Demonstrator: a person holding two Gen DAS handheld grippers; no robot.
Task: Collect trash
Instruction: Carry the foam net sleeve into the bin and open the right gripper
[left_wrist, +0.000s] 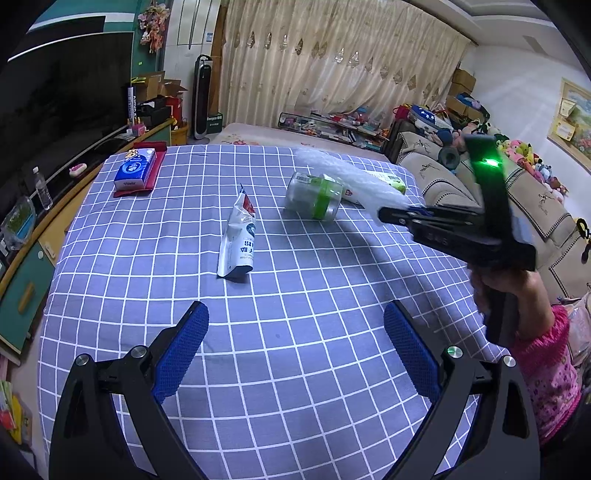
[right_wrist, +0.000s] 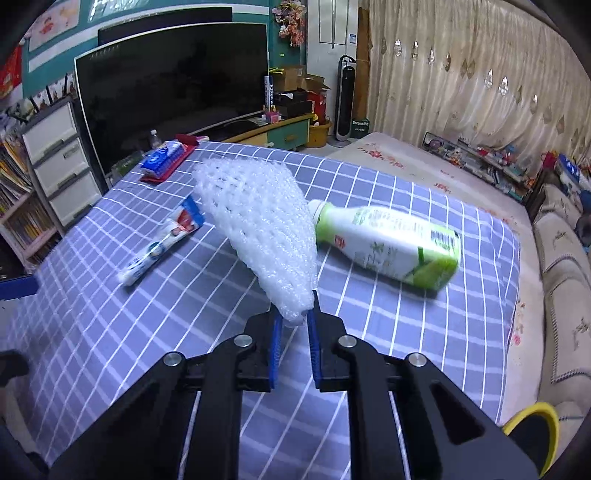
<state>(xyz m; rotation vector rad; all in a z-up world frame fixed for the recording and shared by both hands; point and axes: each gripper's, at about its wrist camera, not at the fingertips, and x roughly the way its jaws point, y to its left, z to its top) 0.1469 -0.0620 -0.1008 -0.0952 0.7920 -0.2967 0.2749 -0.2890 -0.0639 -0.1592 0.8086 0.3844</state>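
Foam net (right_wrist: 258, 221) in right claw (right_wrist: 295, 321), above bottle (right_wrist: 388, 245) & toothpaste (right_wrist: 162, 240).

Black claw (left_wrist: 295, 354) arms, blue mesh pads (left_wrist: 181, 354), silver screws, pink floral sleeve (left_wrist: 550, 373)

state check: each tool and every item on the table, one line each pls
left tool: open, empty, above the cloth.
right tool: shut on foam net, lifted.
foam net: pinched at one end, fanned out, off the table.
green bottle: lying on its side, cap on.
toothpaste tube: lying flat, squeezed.
tissue pack: flat on a red tray.
checked tablecloth: spread flat.
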